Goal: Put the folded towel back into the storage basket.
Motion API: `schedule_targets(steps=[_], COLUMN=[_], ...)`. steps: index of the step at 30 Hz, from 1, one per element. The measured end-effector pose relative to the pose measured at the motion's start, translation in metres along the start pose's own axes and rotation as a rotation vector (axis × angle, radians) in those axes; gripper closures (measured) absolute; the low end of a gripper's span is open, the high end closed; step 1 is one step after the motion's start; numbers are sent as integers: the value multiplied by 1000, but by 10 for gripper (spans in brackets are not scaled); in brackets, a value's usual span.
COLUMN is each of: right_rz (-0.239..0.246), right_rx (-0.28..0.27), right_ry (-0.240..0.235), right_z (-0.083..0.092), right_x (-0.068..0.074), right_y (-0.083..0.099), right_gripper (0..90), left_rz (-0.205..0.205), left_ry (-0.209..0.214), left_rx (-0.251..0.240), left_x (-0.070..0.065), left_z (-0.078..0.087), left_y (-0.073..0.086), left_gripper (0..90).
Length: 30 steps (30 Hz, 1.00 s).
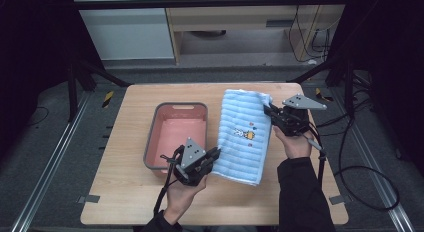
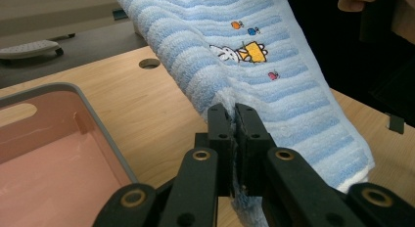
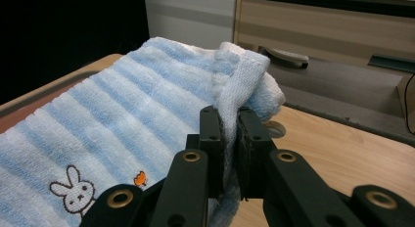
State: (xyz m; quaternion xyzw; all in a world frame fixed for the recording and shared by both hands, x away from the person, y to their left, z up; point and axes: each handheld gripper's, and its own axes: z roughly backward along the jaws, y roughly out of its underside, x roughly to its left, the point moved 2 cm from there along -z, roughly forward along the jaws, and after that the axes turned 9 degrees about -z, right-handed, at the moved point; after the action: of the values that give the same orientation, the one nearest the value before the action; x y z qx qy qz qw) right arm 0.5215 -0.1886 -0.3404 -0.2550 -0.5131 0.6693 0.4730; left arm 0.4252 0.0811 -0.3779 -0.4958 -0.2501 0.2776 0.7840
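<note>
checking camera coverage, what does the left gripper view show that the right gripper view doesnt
Left gripper view: the pink bin with its grey rim beside the towel, a round hole in the tabletop, and the towel's yellow embroidered patch next to the rabbit.

Right gripper view: the bunched towel corner standing up between the right gripper pads, and the wooden furniture behind the table.

Both: the blue striped towel with its rabbit, the wooden table, and black jaws shut on towel fabric, as with the left gripper.

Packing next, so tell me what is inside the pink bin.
The bin shows a bare pink floor with nothing in it. Its near corner is hidden behind the left claw, which is shut on the towel.
</note>
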Motion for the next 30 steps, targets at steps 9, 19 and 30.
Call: schedule_targets(steps=[9,19,30], right_rz=[18,45,70], right_rx=[-12,-11,-20], right_ry=[-25,-54,-87], right_z=[-9,-24,-41], right_x=[18,40,68], right_y=[-17,-35,-48], right_gripper=[833,833,833], left_rz=[-1,20,31], left_ry=[-27,-63,-112], left_rx=[-17,-29,-49], left_x=[14,36,54], left_z=[15,33,52], left_y=[-4,-4,-2], left_gripper=[860,860,860])
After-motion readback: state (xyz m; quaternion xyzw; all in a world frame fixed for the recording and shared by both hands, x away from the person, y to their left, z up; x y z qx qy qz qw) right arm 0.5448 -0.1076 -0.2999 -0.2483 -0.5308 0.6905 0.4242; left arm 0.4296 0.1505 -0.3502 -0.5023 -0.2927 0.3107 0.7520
